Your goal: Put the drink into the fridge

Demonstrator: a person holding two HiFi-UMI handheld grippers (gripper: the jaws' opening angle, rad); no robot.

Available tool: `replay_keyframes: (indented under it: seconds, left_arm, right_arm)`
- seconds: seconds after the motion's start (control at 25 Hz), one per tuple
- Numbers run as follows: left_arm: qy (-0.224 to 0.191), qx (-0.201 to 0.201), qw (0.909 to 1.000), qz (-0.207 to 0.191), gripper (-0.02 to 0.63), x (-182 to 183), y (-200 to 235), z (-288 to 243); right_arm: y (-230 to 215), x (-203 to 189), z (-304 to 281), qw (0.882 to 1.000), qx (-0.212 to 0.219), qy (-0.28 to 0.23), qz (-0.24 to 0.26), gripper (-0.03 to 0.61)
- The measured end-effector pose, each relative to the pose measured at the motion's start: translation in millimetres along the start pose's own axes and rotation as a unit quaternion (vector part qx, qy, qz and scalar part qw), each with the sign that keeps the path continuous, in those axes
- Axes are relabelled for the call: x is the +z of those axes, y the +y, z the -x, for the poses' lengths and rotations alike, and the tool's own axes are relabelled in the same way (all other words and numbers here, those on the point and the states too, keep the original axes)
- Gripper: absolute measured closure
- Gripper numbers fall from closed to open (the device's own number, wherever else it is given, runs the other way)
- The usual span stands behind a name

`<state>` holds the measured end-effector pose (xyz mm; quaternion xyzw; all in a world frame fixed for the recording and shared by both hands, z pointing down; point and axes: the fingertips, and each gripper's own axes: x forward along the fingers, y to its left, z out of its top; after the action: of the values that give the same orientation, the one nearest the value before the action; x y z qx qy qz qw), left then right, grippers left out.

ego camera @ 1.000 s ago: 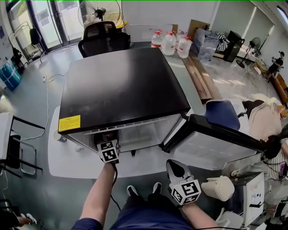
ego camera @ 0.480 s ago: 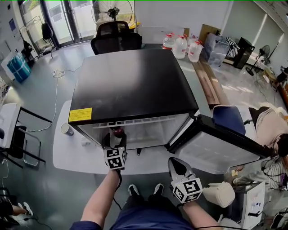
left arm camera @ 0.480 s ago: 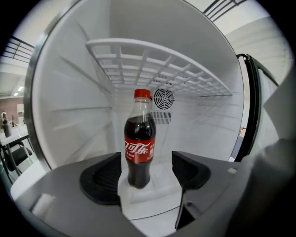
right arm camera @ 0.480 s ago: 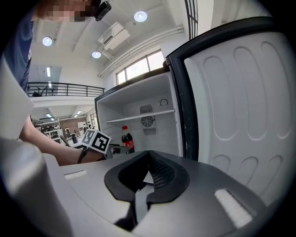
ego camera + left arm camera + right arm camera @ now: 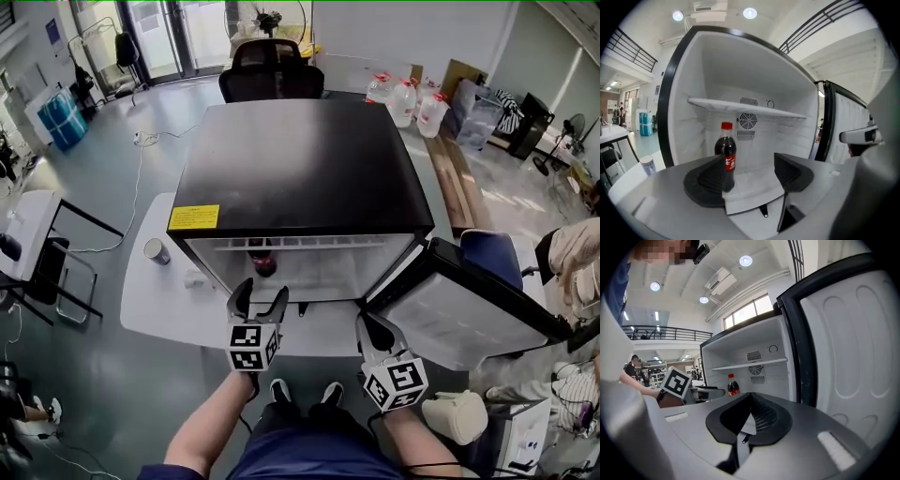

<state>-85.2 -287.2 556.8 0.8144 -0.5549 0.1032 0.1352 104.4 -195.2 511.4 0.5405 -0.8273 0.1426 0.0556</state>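
Note:
A dark cola bottle (image 5: pixel 262 259) with a red cap stands upright on the floor of the open black mini fridge (image 5: pixel 300 178), left of centre. In the left gripper view the cola bottle (image 5: pixel 725 154) stands beyond the jaws, clear of them. My left gripper (image 5: pixel 258 302) is open just outside the fridge mouth, with nothing between its fingers. My right gripper (image 5: pixel 379 331) hovers lower right, its jaws shut on nothing. In the right gripper view the cola bottle (image 5: pixel 733 386) shows under the white shelf (image 5: pixel 750 364).
The fridge door (image 5: pixel 473 309) hangs open to the right. The fridge sits on a white mat (image 5: pixel 150 309) with a paper cup (image 5: pixel 157 251) at its left. A person's shoes (image 5: pixel 302 392) stand below. An office chair (image 5: pixel 270 70) and water jugs (image 5: pixel 403 98) lie behind.
My left gripper has let go of the cola bottle, opened and drawn back out of the fridge. The bottle stays standing inside. The right gripper has barely moved.

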Motion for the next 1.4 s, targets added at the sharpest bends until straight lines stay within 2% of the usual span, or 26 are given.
replay_keyframes:
  seconds: [0.16,0.36,0.52,0.8,0.96,1.4]
  left_arm:
    - [-0.023,-0.038,0.9989,-0.018,0.291,24,-27,27]
    - [-0.055,-0.063,0.9961,-0.028,0.293,51,-49,62]
    - [-0.081,-0.077,0.9934,-0.026,0.361,70,-58,84]
    - [-0.102,-0.068,0.9921,-0.028,0.458,83,-54,104]
    - [-0.115,-0.055,0.9904,-0.052,0.494,91,-51,114]
    - [-0.151,-0.062,0.9863,-0.025,0.609,105,-47,127]
  right_arm:
    - [8,9,-8,1.000,0.016,-0.010,0.005,0.572]
    - [24,29,-15,0.999,0.037,-0.028,0.012,0.572]
    - [32,46,-20,0.998,0.042,-0.040,0.012,0.572]
    - [50,75,-20,0.995,0.065,-0.071,0.032,0.572]
    - [61,85,-17,0.994,0.071,-0.080,0.038,0.572]
    - [85,104,-1,0.987,0.083,-0.112,0.079,0.572]
